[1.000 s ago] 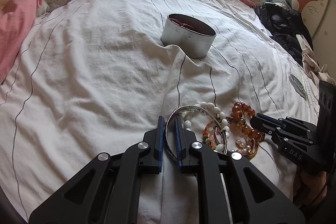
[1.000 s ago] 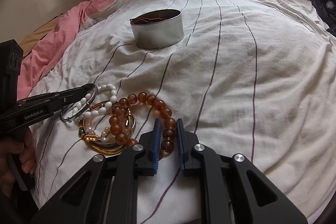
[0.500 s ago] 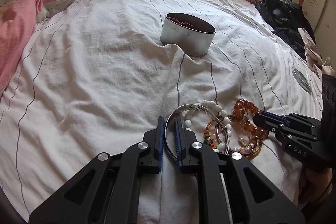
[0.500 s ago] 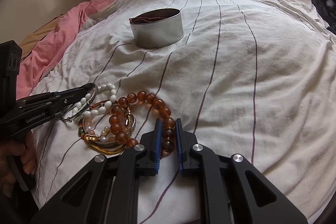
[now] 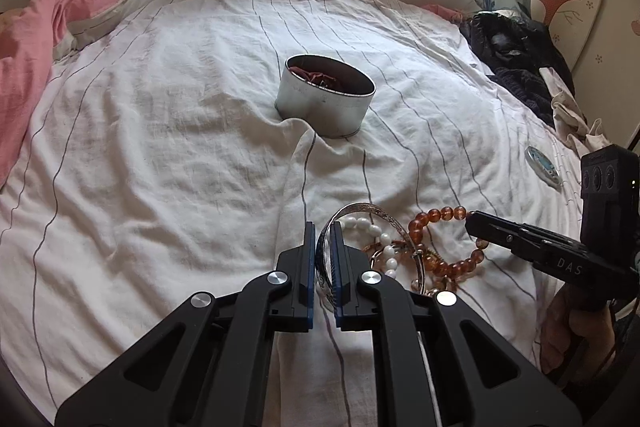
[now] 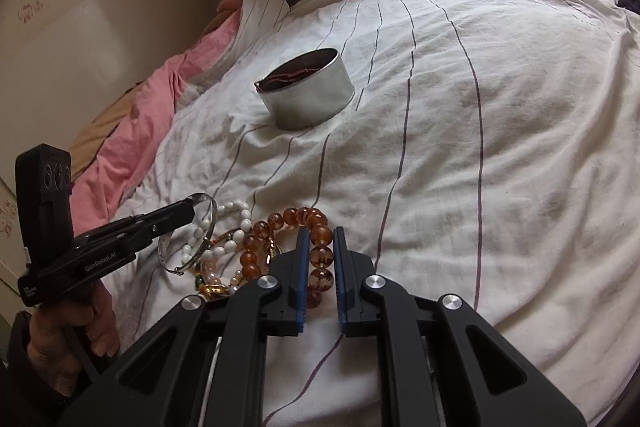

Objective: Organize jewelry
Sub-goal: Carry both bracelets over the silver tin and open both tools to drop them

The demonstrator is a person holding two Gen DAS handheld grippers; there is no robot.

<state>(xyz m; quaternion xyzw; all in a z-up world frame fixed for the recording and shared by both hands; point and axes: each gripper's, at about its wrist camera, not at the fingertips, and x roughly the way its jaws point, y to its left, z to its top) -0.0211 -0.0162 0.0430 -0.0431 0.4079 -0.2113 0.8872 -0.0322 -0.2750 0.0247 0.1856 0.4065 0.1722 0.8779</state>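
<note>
Since a second ago the right gripper [image 6: 319,255] has lifted and rolled a bit, so the amber bead bracelet [image 6: 320,235] now hangs up off the bed sheet [image 6: 460,147] at that end instead of lying flat. Its fingers are clamped on a couple of the big amber beads. From the left camera you can see that same strand stretched out from the right gripper's tip [image 5: 474,221].

Left gripper [image 5: 322,259] hasn't really gone anywhere. Its fingers are squeezed shut on the silver bangle [image 5: 360,211], which stands on edge between the blue pads.

Everything else is in a tangle on the near part of the bed, between the two grippers: a white bead bracelet [image 6: 236,207] and some gold bits [image 6: 212,289] underneath, all touching each other.

Round metal tin [image 5: 326,99] sits farther up the bed near the middle, well apart from the pile, with something reddish inside. Pink blanket [image 5: 28,39] is bunched at the far left, dark clothes [image 5: 516,59] at the far right. A small round blue thing [image 5: 542,169] lies on the sheet over at the right.
</note>
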